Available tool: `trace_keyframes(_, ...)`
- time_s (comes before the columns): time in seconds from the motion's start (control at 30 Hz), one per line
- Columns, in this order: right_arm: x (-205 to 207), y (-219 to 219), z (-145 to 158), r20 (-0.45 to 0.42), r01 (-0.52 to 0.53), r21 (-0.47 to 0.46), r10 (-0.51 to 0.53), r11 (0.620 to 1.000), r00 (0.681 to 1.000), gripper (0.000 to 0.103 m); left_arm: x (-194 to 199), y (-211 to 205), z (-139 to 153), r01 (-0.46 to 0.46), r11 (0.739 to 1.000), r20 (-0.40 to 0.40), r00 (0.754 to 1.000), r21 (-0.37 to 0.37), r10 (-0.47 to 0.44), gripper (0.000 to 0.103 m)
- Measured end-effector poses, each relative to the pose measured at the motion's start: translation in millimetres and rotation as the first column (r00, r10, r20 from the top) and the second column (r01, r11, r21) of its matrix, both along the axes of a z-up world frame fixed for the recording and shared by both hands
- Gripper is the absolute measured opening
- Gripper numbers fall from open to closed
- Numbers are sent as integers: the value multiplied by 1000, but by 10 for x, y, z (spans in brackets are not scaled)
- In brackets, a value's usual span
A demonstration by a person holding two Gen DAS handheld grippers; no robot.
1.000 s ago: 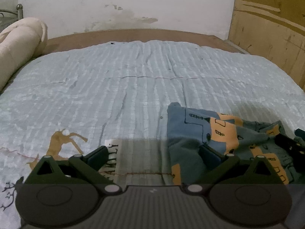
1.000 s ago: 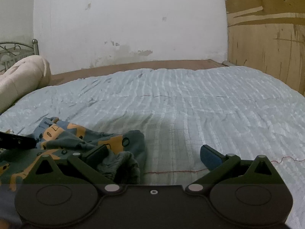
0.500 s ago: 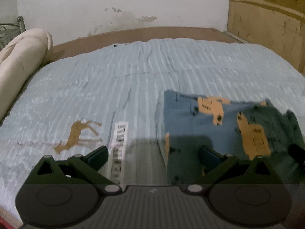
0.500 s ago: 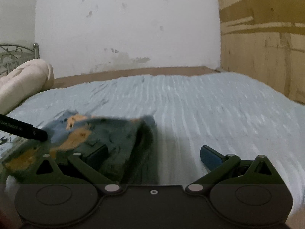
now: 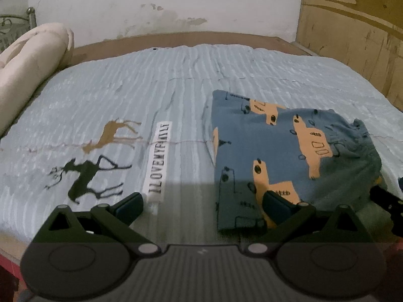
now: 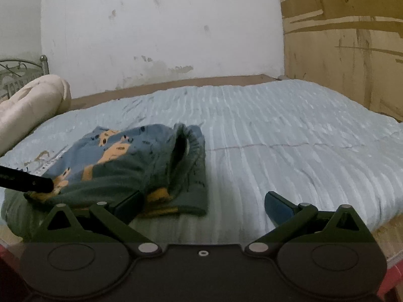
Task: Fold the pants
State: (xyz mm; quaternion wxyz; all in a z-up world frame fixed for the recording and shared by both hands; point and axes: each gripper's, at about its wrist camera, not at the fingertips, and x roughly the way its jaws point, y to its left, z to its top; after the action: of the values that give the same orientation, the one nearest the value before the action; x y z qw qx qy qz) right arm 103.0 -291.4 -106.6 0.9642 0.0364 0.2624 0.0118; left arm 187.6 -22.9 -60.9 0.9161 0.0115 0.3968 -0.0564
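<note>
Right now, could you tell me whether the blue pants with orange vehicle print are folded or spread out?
Folded: the blue pants with orange vehicle print lie as one compact layered rectangle on the pale blue quilt.

The bed is covered by a ribbed pale-blue quilt printed with two deer and a text strip. Folded blue pants with orange vehicles lie flat on it, ahead-right of the left hand-held gripper. A rolled cream blanket rests far-left.
</note>
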Motion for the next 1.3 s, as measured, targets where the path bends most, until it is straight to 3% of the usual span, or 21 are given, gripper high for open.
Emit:
trace_keyframes(0.23, -72, 11, 18, -36, 18, 6, -18, 1000, 999, 102, -114, 29, 74, -15, 1000, -15, 1000, 0, 15, 102)
trace_keyframes(0.47, -104, 59, 276, -75, 44, 57, -40, 997, 996, 102, -260, 77, 175, -62, 998, -1, 998, -5, 62, 102)
trace_keyframes(0.63, -96, 146, 428, -105, 52, 39, -48, 998, 993, 102, -336, 129, 222, -87, 996, -2, 996, -17, 87, 102)
trace_keyframes(1.3, -147, 425, 671, -72, -24, 10, 24, 1000, 997, 102, -393, 214, 276, -94, 995, -13, 996, -34, 93, 102)
